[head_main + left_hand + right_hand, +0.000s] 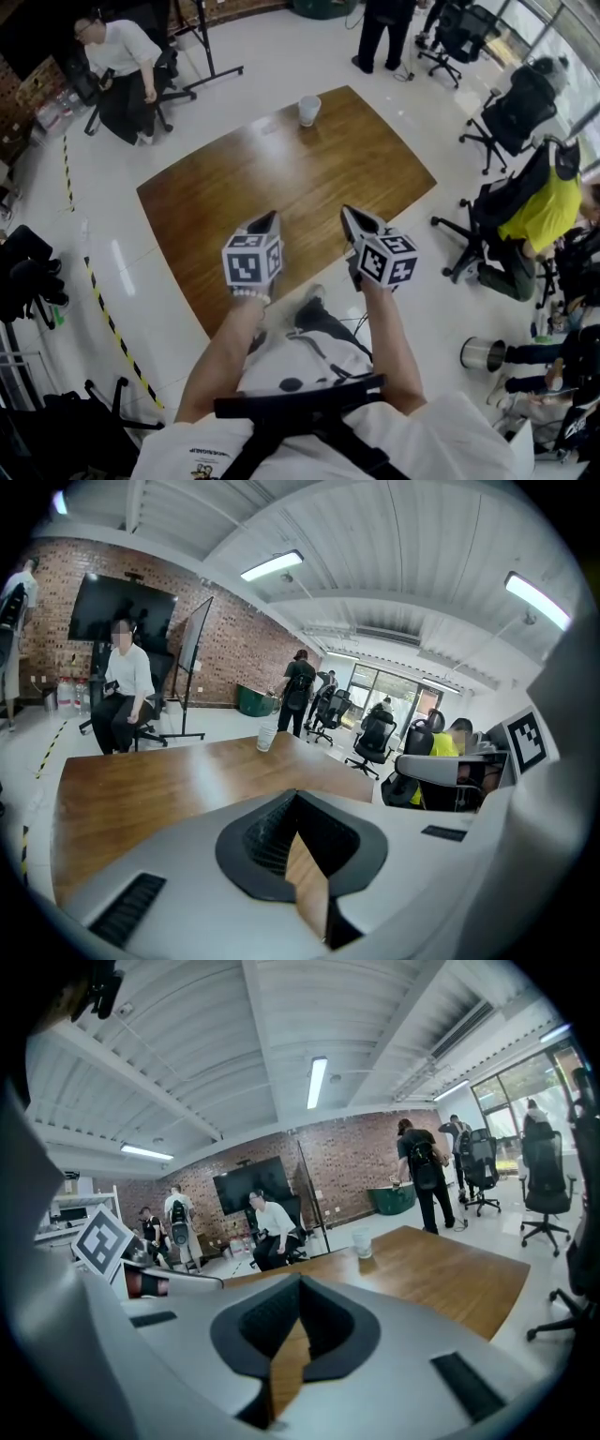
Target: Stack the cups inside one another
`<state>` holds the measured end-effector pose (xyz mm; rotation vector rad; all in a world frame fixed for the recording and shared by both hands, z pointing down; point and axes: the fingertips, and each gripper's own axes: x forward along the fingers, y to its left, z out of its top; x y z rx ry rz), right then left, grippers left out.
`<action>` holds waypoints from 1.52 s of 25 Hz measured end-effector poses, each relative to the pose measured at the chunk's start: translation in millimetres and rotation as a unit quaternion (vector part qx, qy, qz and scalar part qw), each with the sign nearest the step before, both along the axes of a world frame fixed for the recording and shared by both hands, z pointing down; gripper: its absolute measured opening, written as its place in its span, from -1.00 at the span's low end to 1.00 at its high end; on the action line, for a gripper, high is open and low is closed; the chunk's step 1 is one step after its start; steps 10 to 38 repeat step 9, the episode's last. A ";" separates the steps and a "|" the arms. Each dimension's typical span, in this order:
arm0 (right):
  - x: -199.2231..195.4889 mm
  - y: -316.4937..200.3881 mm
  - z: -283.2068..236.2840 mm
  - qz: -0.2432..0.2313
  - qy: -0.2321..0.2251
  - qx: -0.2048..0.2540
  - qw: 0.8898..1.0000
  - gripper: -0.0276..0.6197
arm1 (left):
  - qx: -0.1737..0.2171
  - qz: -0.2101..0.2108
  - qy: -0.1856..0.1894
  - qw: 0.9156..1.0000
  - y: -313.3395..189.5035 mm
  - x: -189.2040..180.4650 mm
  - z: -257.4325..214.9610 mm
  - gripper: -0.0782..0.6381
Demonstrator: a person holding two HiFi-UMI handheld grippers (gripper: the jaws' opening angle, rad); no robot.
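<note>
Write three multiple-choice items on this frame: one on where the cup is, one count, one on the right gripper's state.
1. Where does the cup stand on the table?
A. at the near edge, under the grippers
B. at the far edge, away from the person
C. in the middle of the table

2. How many cup-shaped items stand on the table?
A. one
B. three
C. five

3. What is the state of the right gripper?
A. shut on the cup
B. wide open around the cup
C. shut, with nothing held

Answers:
1 B: the head view shows the cup by the table's far edge, well away from both grippers.
2 A: only one such item shows on the wood. Whether it is a single cup or a nested stack cannot be told.
3 C: in the right gripper view the jaws meet, with only bare table beyond them.
</note>
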<state>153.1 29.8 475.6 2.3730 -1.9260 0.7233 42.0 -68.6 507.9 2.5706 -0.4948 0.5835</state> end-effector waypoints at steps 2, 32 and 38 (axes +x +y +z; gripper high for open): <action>1.8 -2.0 -0.9 -0.001 -0.001 0.001 1.000 -0.91 | 0.002 0.000 0.002 1.000 -1.3 3.0 -2.5 -0.78; -2.4 -20.3 -2.7 -0.004 -0.003 0.001 1.000 -0.91 | -0.001 0.005 0.006 1.000 -15.1 3.9 -4.6 -0.78; -2.4 -20.3 -2.7 -0.004 -0.003 0.001 1.000 -0.91 | -0.001 0.005 0.006 1.000 -15.1 3.9 -4.6 -0.78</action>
